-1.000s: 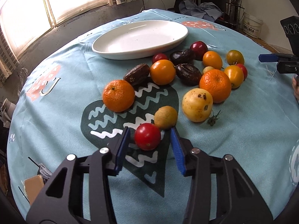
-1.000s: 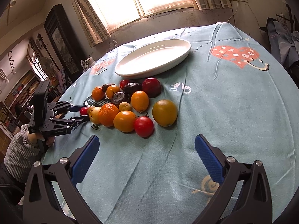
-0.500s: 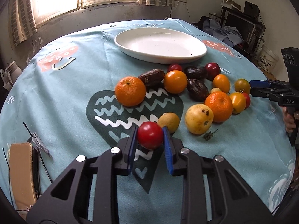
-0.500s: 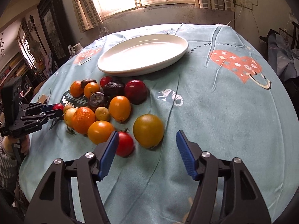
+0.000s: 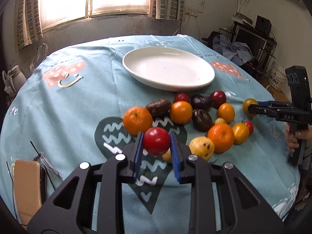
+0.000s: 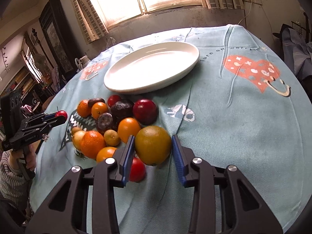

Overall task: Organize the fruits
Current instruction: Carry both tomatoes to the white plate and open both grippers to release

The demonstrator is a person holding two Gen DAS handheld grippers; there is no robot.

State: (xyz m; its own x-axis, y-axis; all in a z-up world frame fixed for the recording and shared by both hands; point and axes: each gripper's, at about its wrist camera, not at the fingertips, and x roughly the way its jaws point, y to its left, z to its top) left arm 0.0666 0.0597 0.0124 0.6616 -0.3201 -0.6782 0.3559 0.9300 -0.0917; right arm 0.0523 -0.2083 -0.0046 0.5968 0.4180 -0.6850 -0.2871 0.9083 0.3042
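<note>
Our round desk [image 5: 81, 105] under a teal cloth, white plate [image 5: 168, 68] bare beyond the fruit cluster, our right claw [image 6: 153, 152] clamped around a yellow-green orange [image 6: 153, 145] beside the pile, our left claw [image 5: 157, 153] gripping a red tomato [image 5: 156, 144] above the cloth

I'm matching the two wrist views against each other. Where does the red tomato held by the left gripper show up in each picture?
Left wrist view: red tomato sits low centre, clamped between the left gripper's blue pads.
Right wrist view: it shows tiny at the far left edge, at the tip of that gripper.
Shared landmark: the white plate, beyond the fruit pile in both.
</note>
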